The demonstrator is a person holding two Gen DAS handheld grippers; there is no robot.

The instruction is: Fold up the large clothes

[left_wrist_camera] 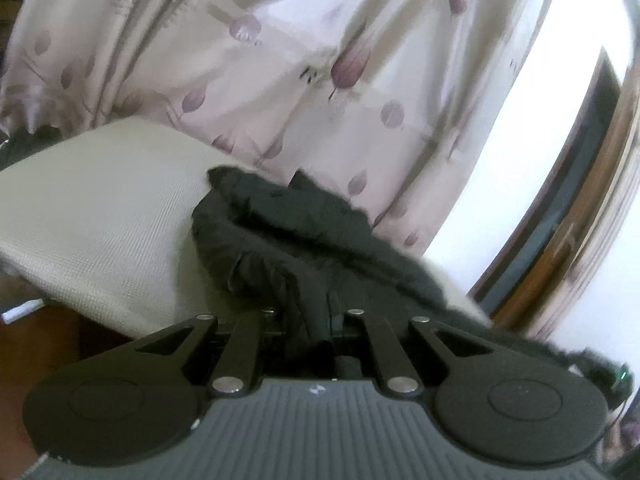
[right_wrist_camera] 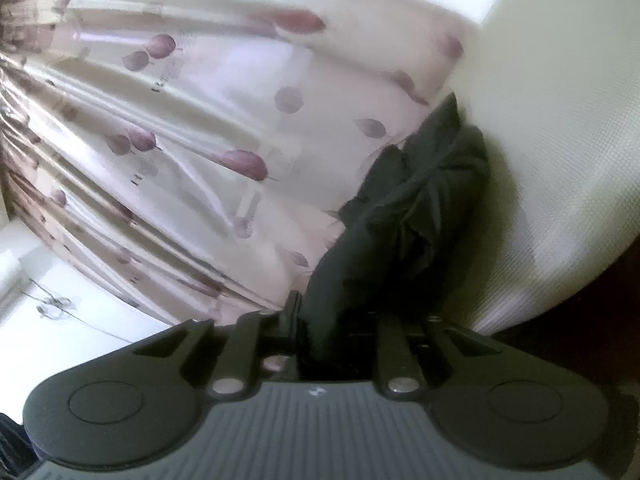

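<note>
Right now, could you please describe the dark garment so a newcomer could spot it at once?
Find the leaf-print curtain and the white mattress before it. The dark garment lies bunched on its edge, the only black, crumpled thing there.

A home bedroom: leaf-print curtains (left_wrist_camera: 280, 80), a white mattress (left_wrist_camera: 100, 216) and a wood-framed door (left_wrist_camera: 576, 208).

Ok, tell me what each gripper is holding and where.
Both are shut on the black garment: the left gripper and the right gripper each pinch a bunched fold. Which part of it cannot be told.
</note>
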